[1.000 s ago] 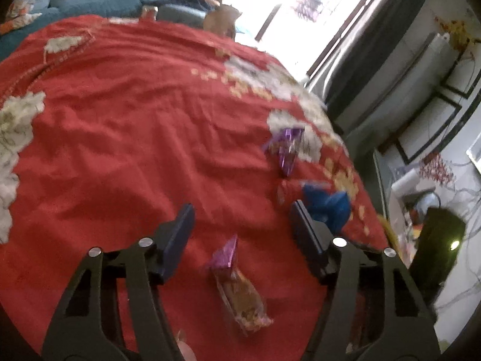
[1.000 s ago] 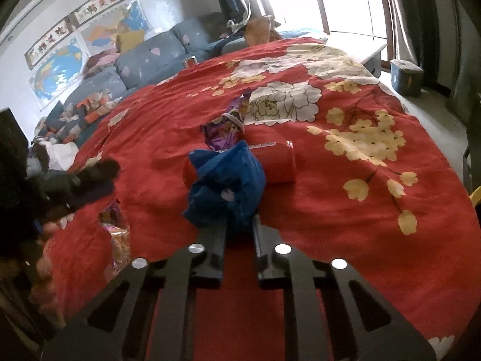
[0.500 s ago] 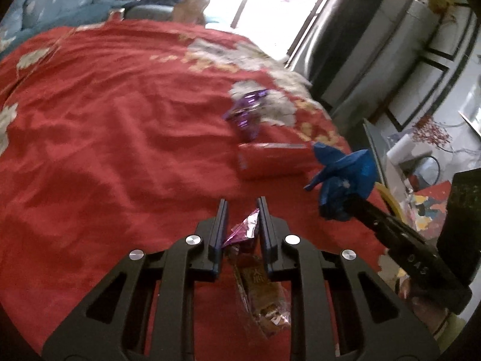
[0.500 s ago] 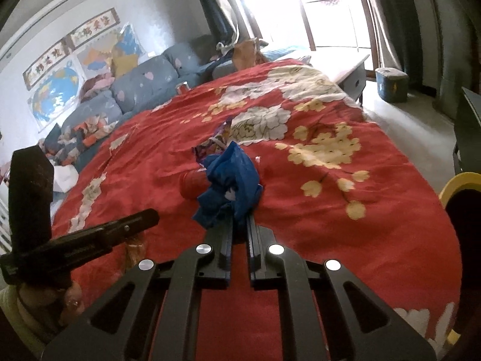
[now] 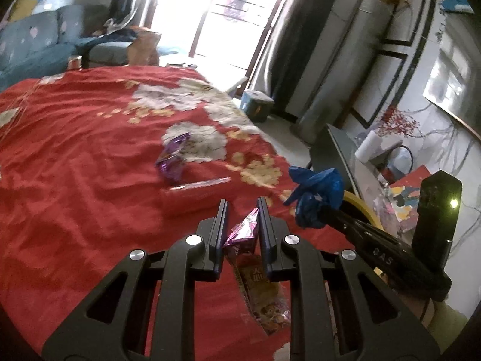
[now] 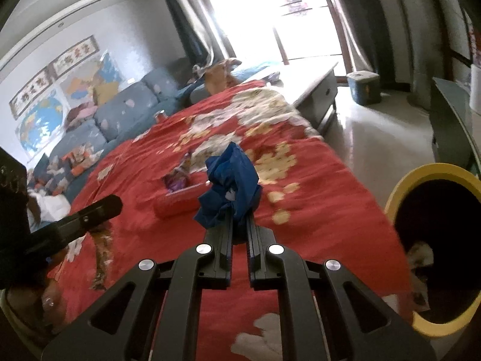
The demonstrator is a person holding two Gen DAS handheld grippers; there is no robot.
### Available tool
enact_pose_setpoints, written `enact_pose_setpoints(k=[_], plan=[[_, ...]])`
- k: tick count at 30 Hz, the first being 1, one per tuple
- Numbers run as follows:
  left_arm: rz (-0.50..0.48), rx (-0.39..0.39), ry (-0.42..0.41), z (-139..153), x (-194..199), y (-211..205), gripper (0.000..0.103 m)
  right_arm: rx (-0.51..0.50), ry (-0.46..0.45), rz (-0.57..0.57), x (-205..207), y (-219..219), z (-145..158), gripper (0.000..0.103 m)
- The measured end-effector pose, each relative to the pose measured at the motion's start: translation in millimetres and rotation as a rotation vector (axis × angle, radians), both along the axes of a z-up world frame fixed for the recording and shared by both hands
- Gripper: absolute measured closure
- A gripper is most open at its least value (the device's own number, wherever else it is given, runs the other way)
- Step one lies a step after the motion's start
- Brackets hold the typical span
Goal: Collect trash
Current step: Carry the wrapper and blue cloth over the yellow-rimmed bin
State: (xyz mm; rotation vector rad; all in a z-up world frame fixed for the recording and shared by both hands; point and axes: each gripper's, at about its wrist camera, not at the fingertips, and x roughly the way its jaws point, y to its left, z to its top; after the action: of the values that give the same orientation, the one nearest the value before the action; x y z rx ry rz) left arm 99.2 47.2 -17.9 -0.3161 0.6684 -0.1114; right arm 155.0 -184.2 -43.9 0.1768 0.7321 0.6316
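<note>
My left gripper [image 5: 241, 210] is shut on the purple end of a snack wrapper [image 5: 258, 282], which hangs below it above the red flowered cloth [image 5: 75, 180]. My right gripper [image 6: 239, 219] is shut on a crumpled blue wrapper [image 6: 231, 180] and holds it in the air; it also shows in the left wrist view [image 5: 315, 195]. A purple wrapper [image 5: 173, 159] and a red wrapper [image 5: 195, 192] lie on the cloth ahead. A yellow-rimmed bin [image 6: 436, 240] with trash inside stands at the right, beside the cloth's edge.
A blue sofa [image 6: 120, 114] stands beyond the cloth. A low white table [image 6: 312, 90] and a small blue box [image 6: 363, 87] are on the floor near the bright window. A grey panel [image 5: 339, 156] and clutter stand at the right.
My left gripper closed on the snack wrapper and lifted it. My right gripper raised the blue wrapper off the cloth and swung right, bringing the yellow bin into view.
</note>
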Motion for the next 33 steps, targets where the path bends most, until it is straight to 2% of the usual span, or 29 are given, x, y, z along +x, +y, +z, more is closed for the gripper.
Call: enact_pose_setpoints(k=[11, 33], plan=[[-0.072, 0.022, -0.021, 10, 8, -28, 0.089, 0.026, -0.018, -0.113, 7, -47, 11, 0.095], [-0.235, 0.097, -0.053, 21, 34, -108, 0.089, 0.058, -0.006, -0.305, 15, -132, 5, 0.095]])
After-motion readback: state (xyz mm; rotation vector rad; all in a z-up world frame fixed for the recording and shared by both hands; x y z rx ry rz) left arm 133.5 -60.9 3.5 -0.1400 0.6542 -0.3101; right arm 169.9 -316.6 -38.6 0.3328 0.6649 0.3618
